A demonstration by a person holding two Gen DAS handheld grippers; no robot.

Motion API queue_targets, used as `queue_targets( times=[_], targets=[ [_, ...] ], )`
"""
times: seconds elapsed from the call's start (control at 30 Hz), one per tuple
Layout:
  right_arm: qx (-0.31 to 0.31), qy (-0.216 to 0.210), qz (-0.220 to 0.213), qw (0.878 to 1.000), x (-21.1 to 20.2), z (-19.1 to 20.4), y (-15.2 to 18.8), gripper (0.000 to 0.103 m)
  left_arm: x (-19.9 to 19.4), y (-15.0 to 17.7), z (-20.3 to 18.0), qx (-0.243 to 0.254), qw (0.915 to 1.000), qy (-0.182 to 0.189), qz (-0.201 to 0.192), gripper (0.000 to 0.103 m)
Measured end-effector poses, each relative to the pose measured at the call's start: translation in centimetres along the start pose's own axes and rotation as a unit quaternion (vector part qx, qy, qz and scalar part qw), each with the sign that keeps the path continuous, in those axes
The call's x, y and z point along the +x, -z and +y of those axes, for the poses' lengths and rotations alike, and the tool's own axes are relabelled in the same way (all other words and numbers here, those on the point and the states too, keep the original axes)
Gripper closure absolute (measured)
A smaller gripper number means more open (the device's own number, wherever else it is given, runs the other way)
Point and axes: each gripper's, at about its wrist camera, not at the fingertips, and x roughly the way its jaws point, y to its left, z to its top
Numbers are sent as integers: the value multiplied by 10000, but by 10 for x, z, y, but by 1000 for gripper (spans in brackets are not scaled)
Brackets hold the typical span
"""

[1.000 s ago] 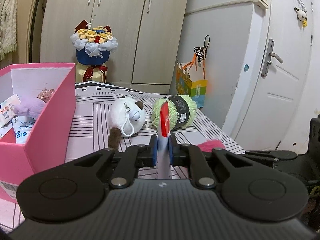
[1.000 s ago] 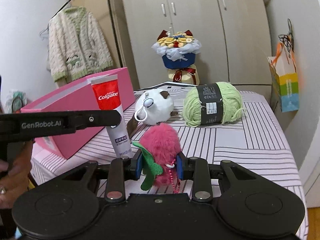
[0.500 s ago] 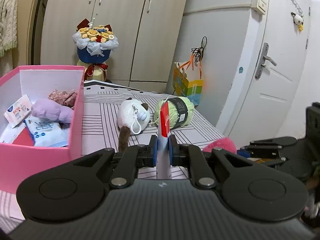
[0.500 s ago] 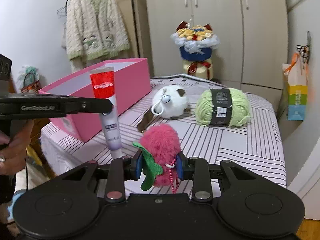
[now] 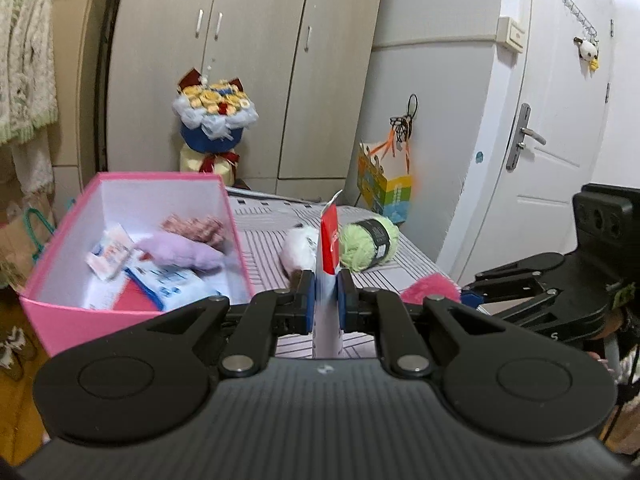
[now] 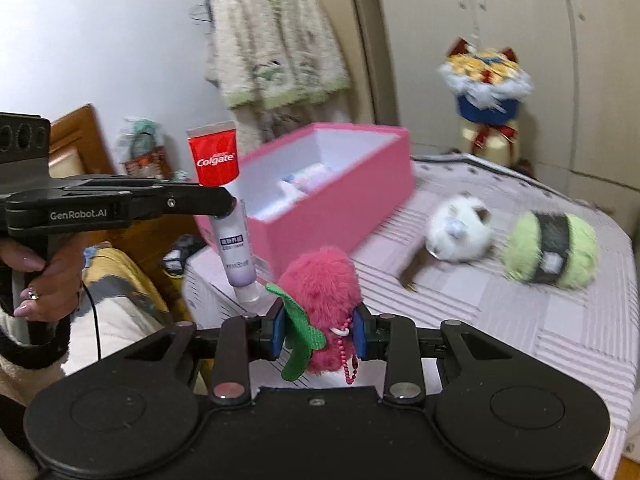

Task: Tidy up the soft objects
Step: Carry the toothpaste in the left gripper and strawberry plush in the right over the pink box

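You're carrying both loads to the pink box: your left gripper clamps the toothpaste tube, your right gripper squeezes the pink plush. Next, bring each over the box, then release

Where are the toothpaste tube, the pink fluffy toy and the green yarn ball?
toothpaste tube (image 6: 216, 158), right wrist view, red top.
pink fluffy toy (image 6: 320, 284), right wrist view, fuzzy body.
green yarn ball (image 5: 356, 246), left wrist view, left strands.
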Motion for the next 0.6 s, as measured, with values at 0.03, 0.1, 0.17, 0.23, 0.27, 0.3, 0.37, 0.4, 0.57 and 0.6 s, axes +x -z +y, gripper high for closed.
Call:
queue_targets(
  times=[0.03, 0.1, 0.17, 0.23, 0.27, 0.3, 0.37, 0.4, 0.57, 0.6],
  targets=[
    [-87, -24, -37, 10000, 1, 7, -6, 66, -6, -3, 2, 10, 10000, -6, -34, 93],
    [-259, -78, -103, 9996, 4, 20, -17, 66, -18, -9, 8, 16, 9999, -25, -127, 93],
    [-361, -167, -155, 9991, 9, 28, -31, 66, -27, -14, 16, 21, 9997, -96, -224, 93],
    [-425, -235, -214, 9986, 16, 35, -44, 66, -32, -19, 23, 26, 9993, -211, -317, 93],
    [-454, -266, -255, 9983, 21, 38, -51, 66, -33, -23, 26, 44, 9991, -248, -348, 93],
    [-473, -289, -283, 9981, 26, 40, -57, 66, -34, -27, 31, 44, 9988, -298, -382, 93],
    [-498, -299, -337, 9977, 36, 43, -70, 66, -33, -33, 41, 36, 9984, -380, -420, 93],
    [-497, -308, -348, 9977, 43, 44, -76, 66, -32, -37, 46, 50, 9982, -424, -424, 93],
    [-425, -230, -206, 9986, 76, 41, -96, 66, -14, -48, 73, 104, 9964, -818, -213, 93],
    [-412, -207, -137, 9988, 83, 39, -99, 66, -8, -49, 80, 104, 9959, -884, -182, 93]
  ],
)
